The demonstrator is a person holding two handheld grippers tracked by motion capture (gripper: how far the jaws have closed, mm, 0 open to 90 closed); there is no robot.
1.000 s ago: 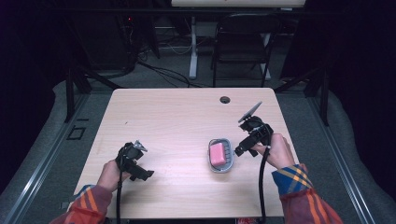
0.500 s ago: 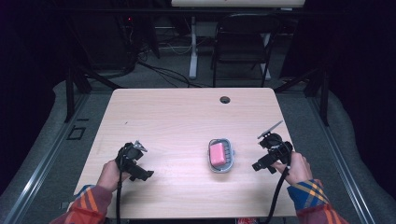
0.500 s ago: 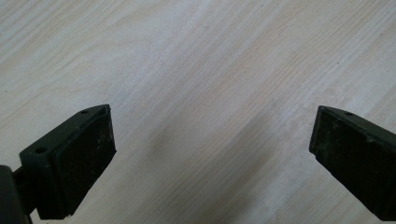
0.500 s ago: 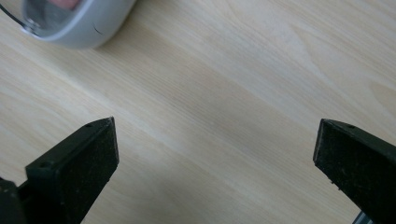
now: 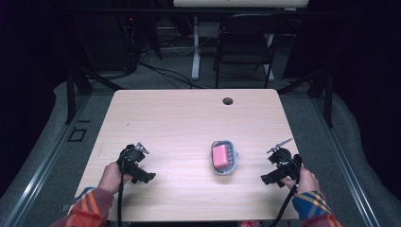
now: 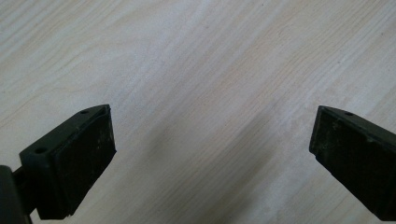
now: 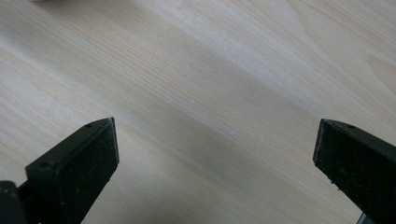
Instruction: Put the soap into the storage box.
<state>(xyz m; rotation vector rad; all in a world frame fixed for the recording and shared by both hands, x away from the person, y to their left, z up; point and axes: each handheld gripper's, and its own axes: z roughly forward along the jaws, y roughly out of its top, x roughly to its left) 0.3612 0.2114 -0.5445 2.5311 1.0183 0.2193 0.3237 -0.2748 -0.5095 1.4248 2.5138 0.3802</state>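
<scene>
Both grippers rest low over a pale wooden desk, jaws spread wide with nothing between them. The left gripper sits near the desk's front left, the right gripper near its front right edge, each held in a hand with a striped sleeve. Between them, nearer the right gripper but apart from it, a small grey tray holds a pink block. A dark cable hole marks the far edge; a black chair stands beyond.
</scene>
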